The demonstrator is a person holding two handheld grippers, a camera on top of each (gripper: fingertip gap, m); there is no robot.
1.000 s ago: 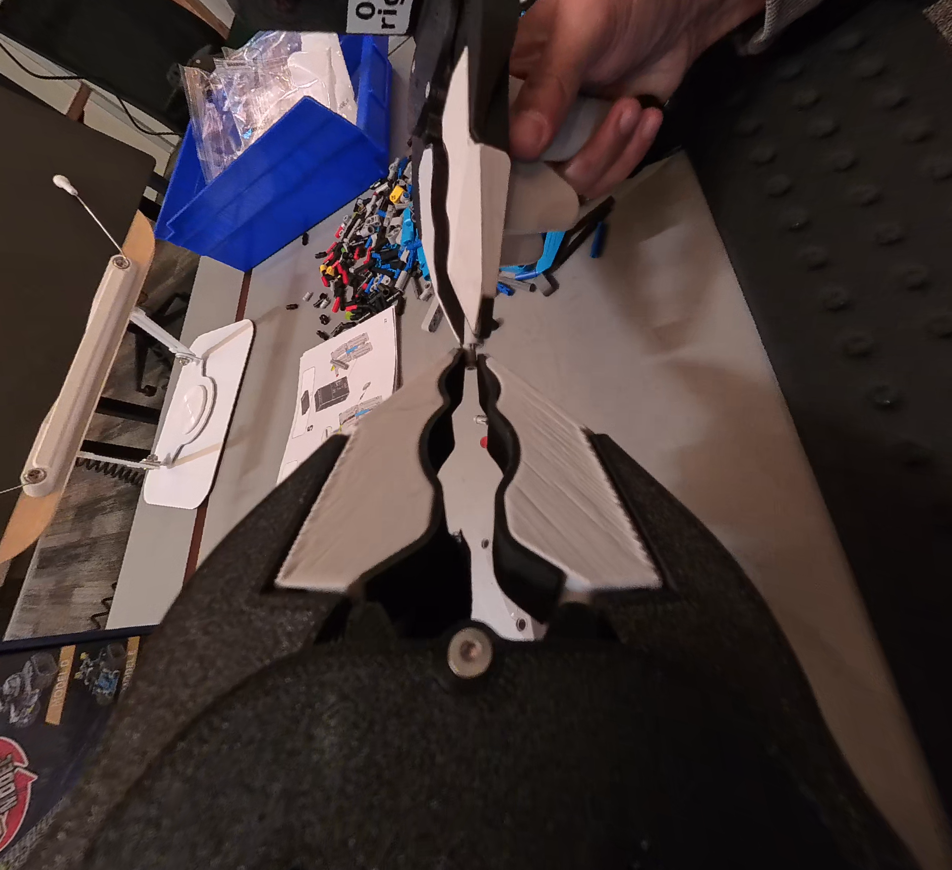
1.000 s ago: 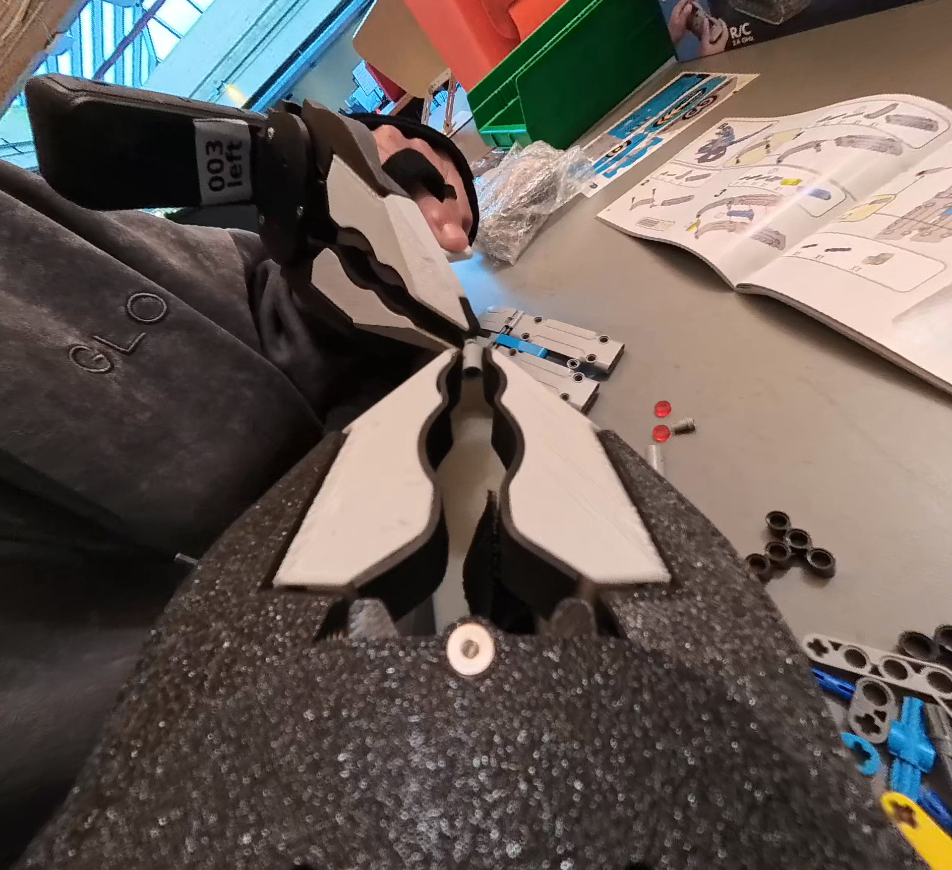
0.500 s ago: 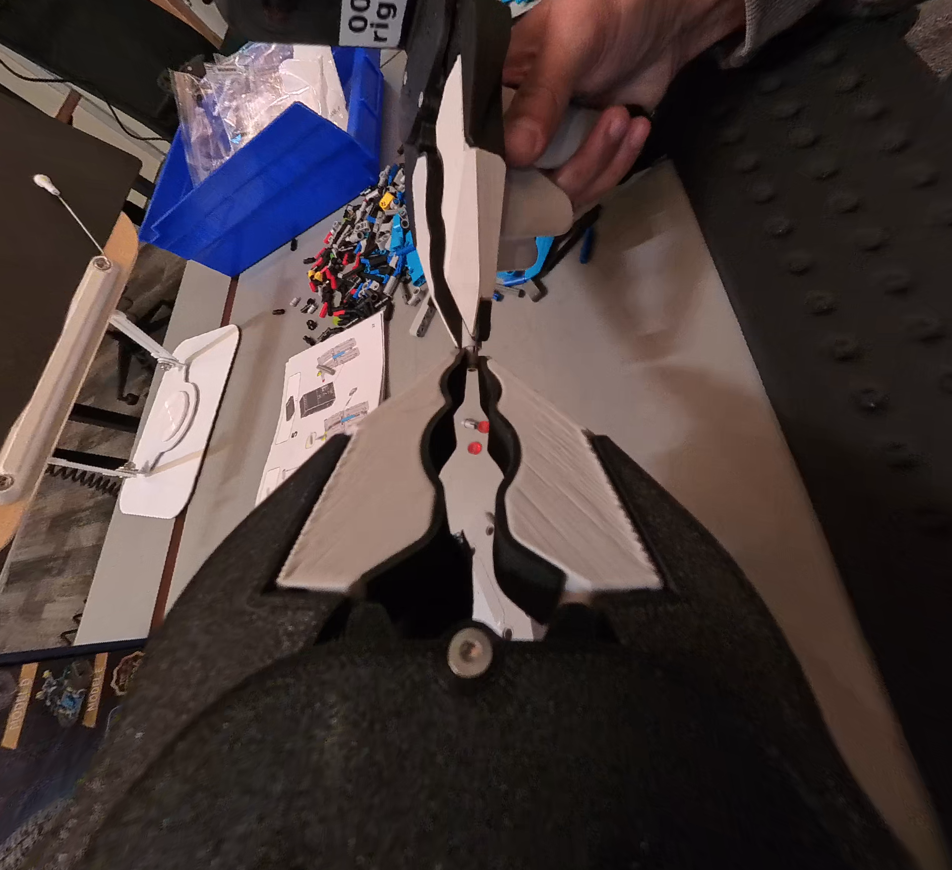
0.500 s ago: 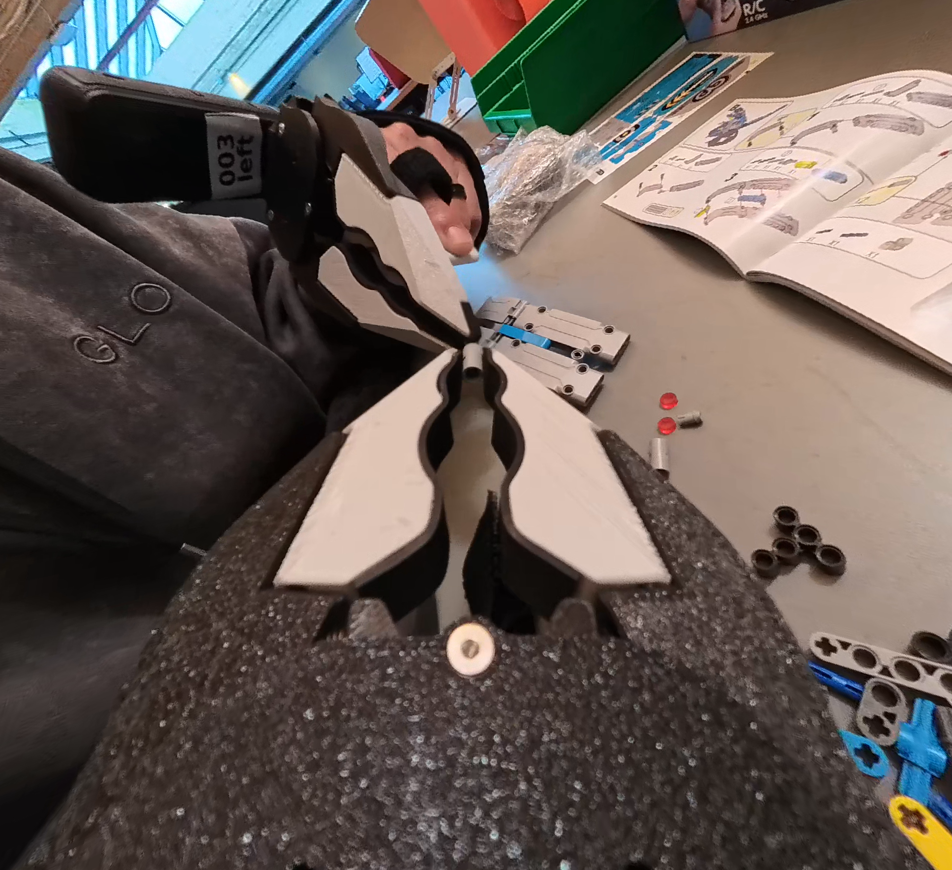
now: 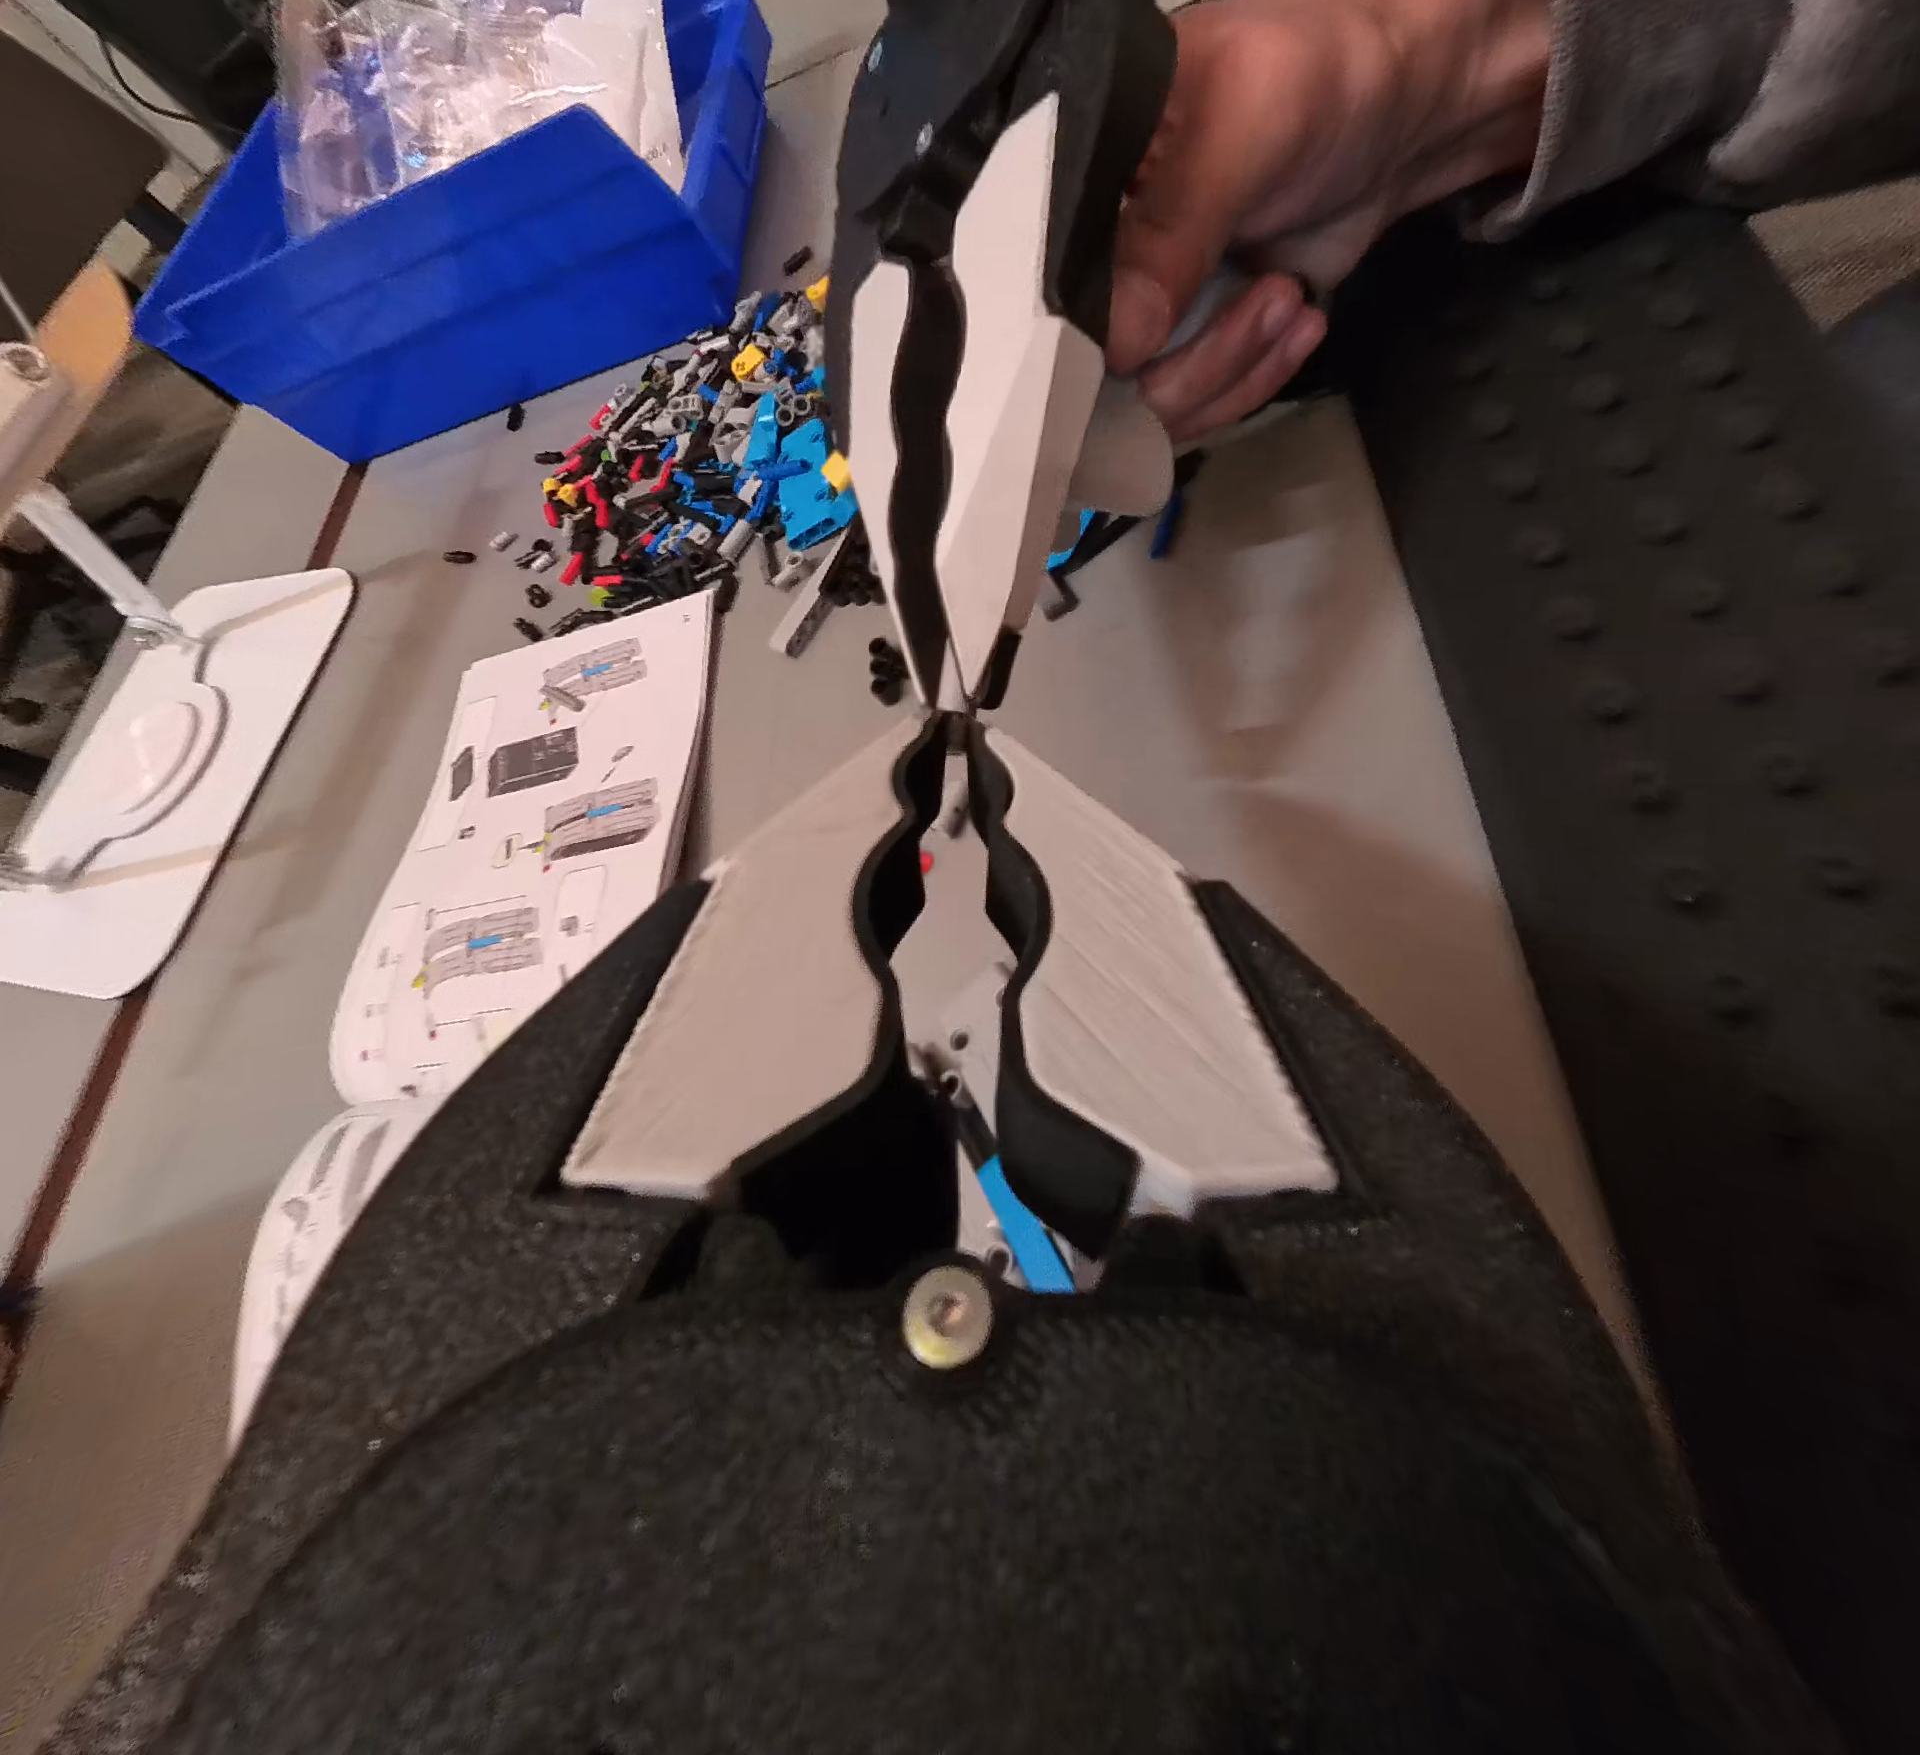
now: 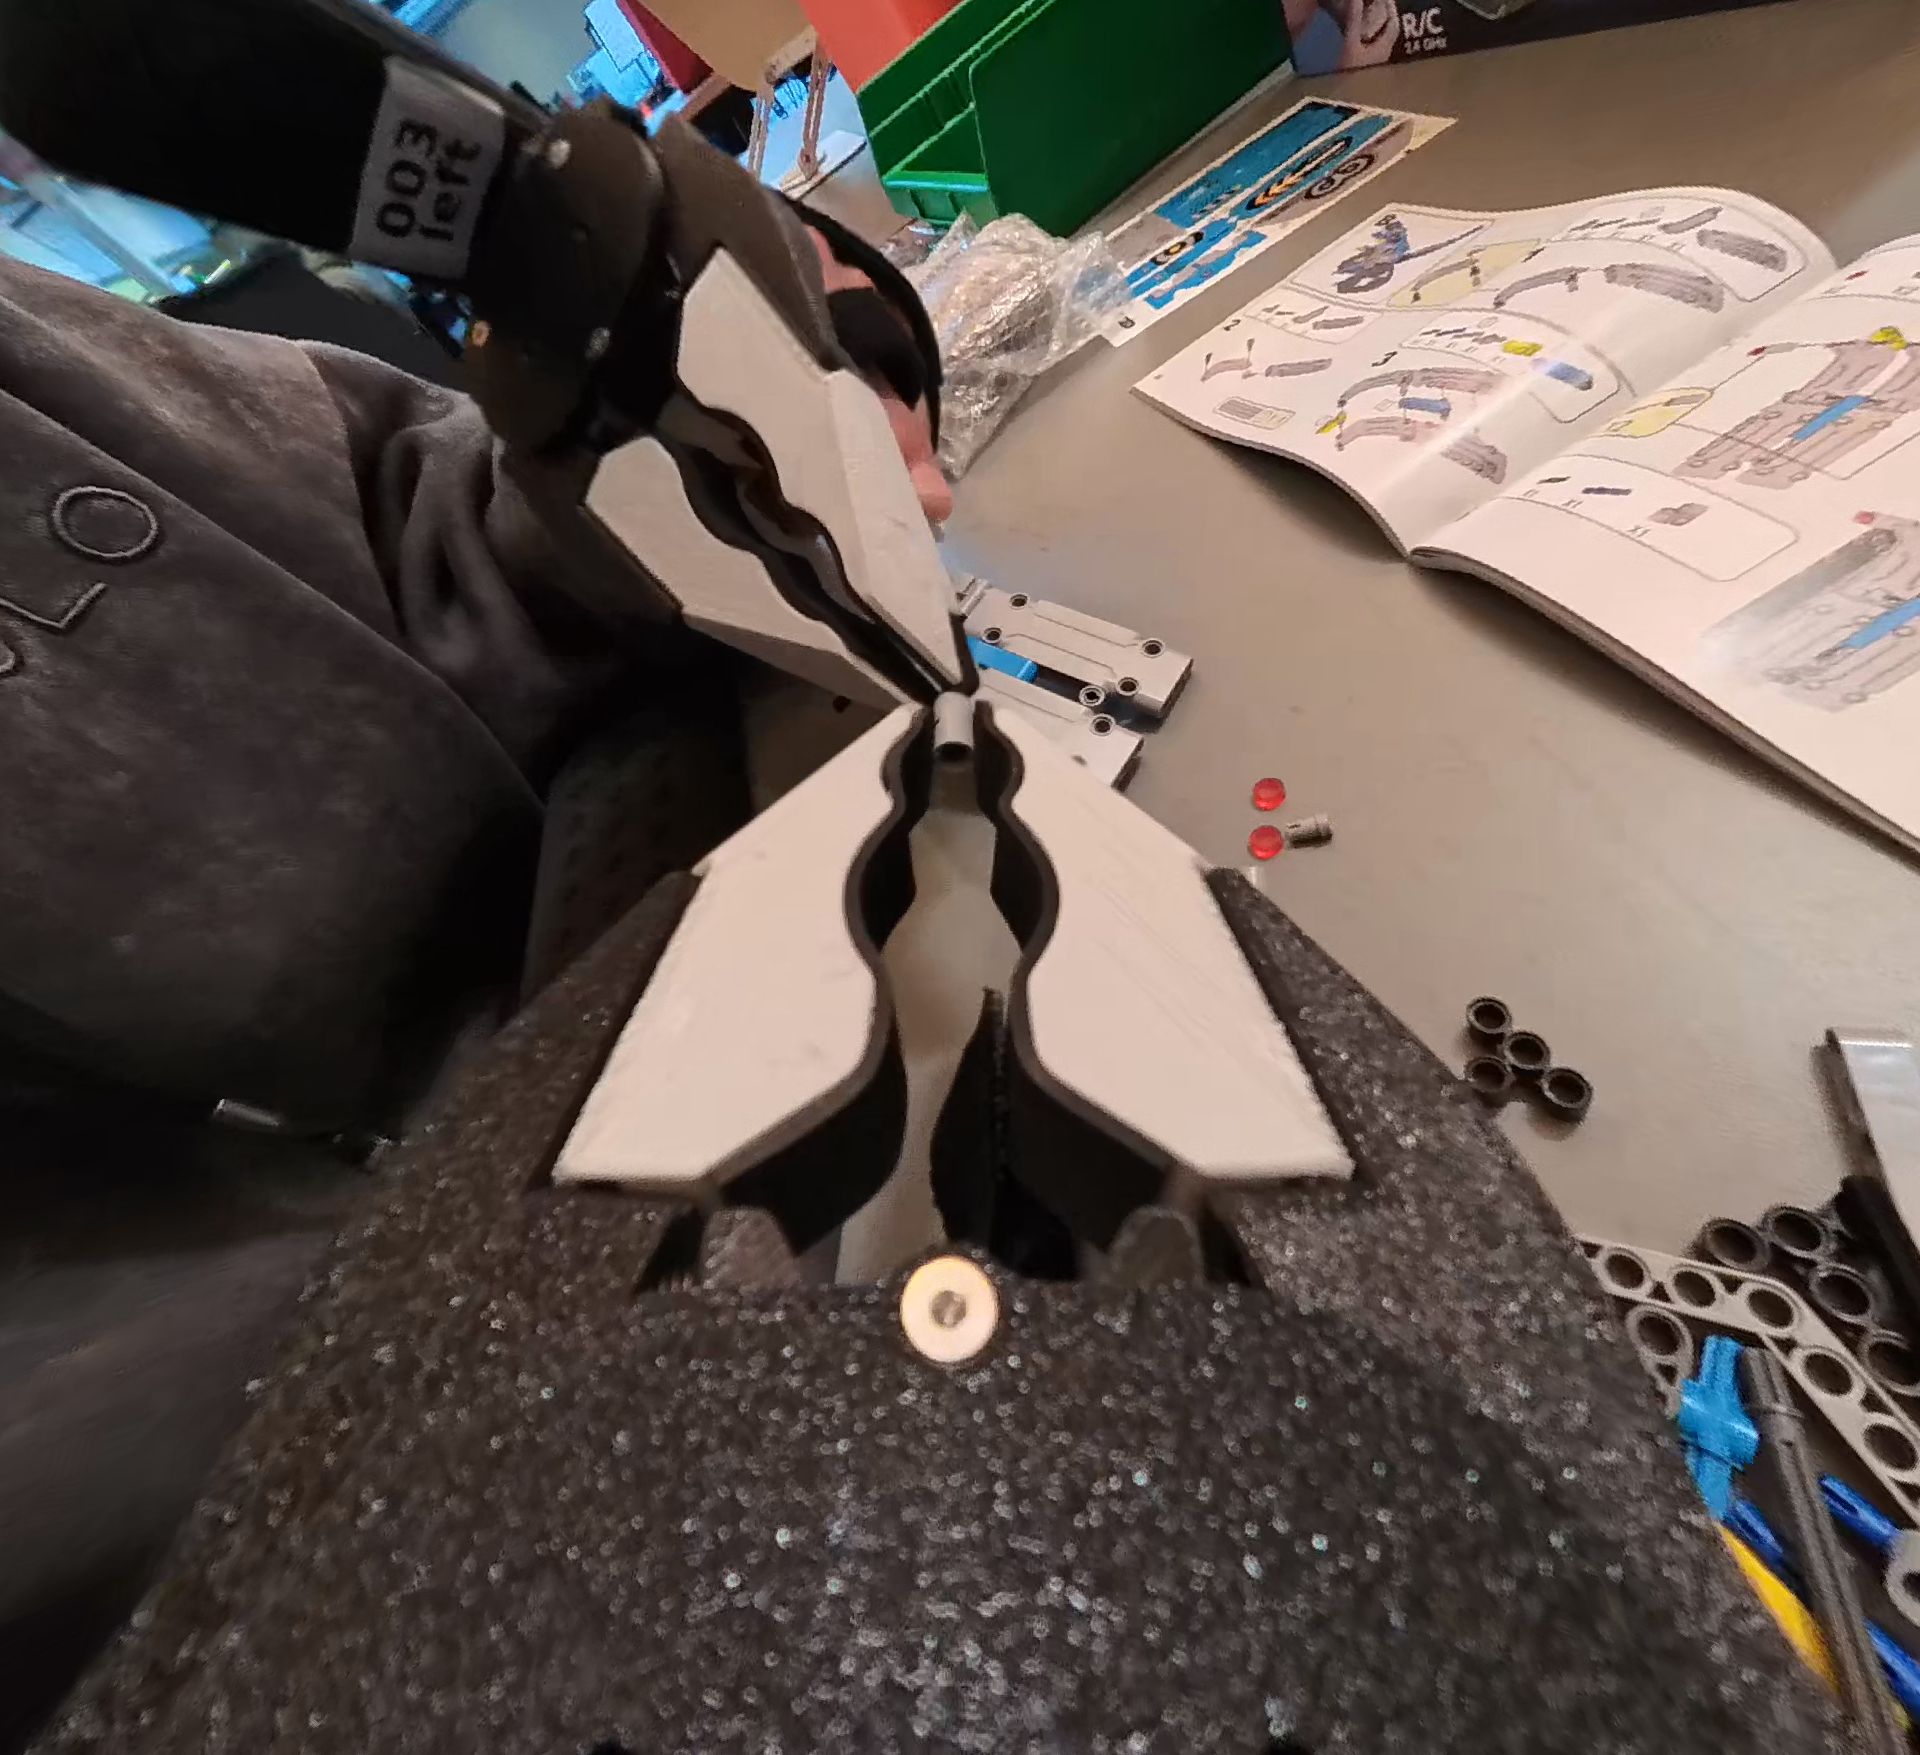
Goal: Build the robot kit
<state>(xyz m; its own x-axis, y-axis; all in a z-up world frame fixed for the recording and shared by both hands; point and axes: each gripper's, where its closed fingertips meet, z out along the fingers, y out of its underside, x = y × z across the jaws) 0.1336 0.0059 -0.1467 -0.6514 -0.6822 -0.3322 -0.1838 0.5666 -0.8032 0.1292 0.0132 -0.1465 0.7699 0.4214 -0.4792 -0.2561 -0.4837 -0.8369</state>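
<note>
Grey connector tube (image 6: pixel 953 741) sat pinched in the right gripper (image 6: pixel 951 726), centre frame; the left gripper (image 5: pixel 948 737), clamped tip-to-tip, needed steady axial alignment.

— What sits at the front of the left wrist view?

— The left tool (image 5: pixel 943 737), its white fingers (image 5: pixel 790 967) closed to a narrow slit, tip to tip with the right tool (image 5: pixel 951 692), which a bare hand (image 5: pixel 1320 147) grips. Whether anything is pinched between the tips is too small to tell.

— And on the grey counter (image 5: pixel 1195 770)?

— A heap of small mixed-colour plastic building pieces (image 5: pixel 686 490) near the far edge, a blue plastic bin (image 5: pixel 468 271) of clear bags behind it, and an open white instruction booklet (image 5: pixel 561 832) just beside the heap.
</note>
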